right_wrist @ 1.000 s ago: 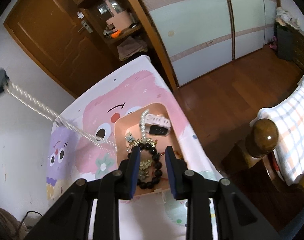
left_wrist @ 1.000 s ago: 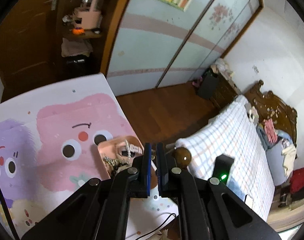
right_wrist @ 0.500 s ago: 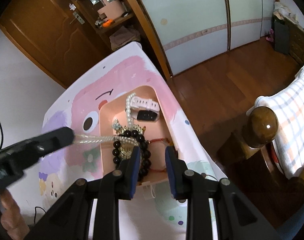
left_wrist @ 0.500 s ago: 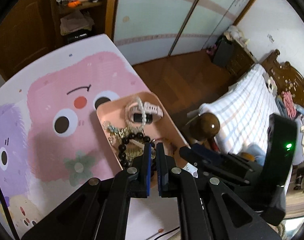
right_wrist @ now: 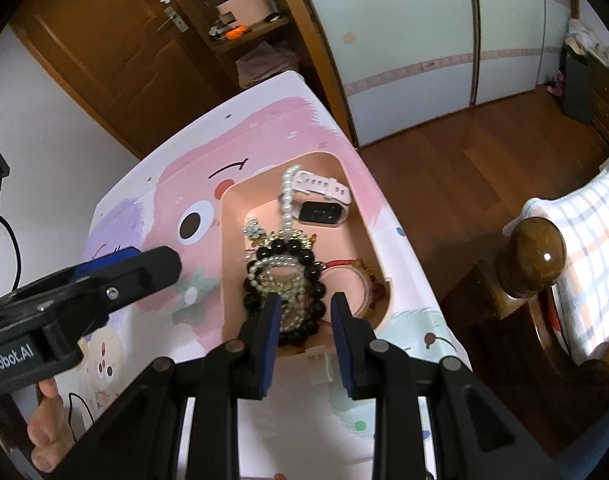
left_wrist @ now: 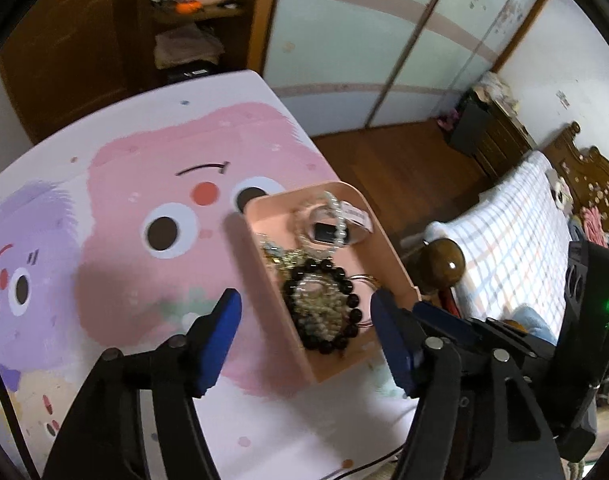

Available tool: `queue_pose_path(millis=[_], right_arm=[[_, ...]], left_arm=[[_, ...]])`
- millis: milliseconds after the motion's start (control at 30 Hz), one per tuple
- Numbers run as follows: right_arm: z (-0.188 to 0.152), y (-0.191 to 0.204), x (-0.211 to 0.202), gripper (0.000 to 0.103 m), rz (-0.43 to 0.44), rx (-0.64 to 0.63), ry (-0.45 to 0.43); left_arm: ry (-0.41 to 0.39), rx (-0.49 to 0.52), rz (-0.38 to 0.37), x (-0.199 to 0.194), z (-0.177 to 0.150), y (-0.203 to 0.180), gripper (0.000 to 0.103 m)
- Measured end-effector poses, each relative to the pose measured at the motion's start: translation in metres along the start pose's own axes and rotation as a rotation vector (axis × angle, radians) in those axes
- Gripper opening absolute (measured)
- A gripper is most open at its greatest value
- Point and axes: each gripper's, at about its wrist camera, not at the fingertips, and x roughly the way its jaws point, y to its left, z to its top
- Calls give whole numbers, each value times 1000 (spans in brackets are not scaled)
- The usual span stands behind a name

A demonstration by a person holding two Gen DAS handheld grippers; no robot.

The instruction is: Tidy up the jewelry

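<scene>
A peach tray [left_wrist: 344, 364] [right_wrist: 356, 240] sits on the cartoon-print table and holds the jewelry. In it lie a black bead bracelet [left_wrist: 346, 342] [right_wrist: 318, 288], a pearl strand [left_wrist: 338, 216] [right_wrist: 286, 196] and a pale pink smartwatch [left_wrist: 324, 232] [right_wrist: 322, 212]. A coil of pale beads [right_wrist: 264, 270] rests on the black bracelet. My left gripper [left_wrist: 304, 312] hovers over the tray's near end; its jaws are opening, with nothing pressed between them. My right gripper [right_wrist: 306, 316] hangs just above the black bracelet, its jaws a little apart and holding nothing.
The table's right edge [right_wrist: 408, 240] drops to a wooden floor. A bedpost knob [right_wrist: 536, 256] and a checked bedspread [left_wrist: 516, 232] stand close on the right. A person's fingers [right_wrist: 44, 440] and a thin cable [right_wrist: 80, 404] show at the lower left.
My left gripper came down over the tray and went from shut to open. The twisted pale strand it carried now lies coiled in the tray. The right gripper sank slightly.
</scene>
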Motion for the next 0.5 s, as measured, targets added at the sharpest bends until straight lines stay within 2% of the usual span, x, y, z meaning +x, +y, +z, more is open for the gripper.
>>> queue_pose_path(millis=[67, 133, 233, 333, 500], right_arm=[[-2, 5, -2, 26, 6, -16, -1], [-6, 12, -4, 26, 16, -37, 0], [-12, 22, -7, 26, 27, -79, 6], [-19, 32, -8, 26, 34, -122, 12], [-31, 46, -13, 26, 39, -172, 12]], left_arm=[[-22, -18, 17, -8, -4, 7, 68], [-59, -45, 56, -19, -13, 16, 76], [-110, -82, 112, -34, -23, 26, 78], [-152, -135, 213, -48, -40, 37, 83], [-186, -184, 332, -57, -64, 49, 91]])
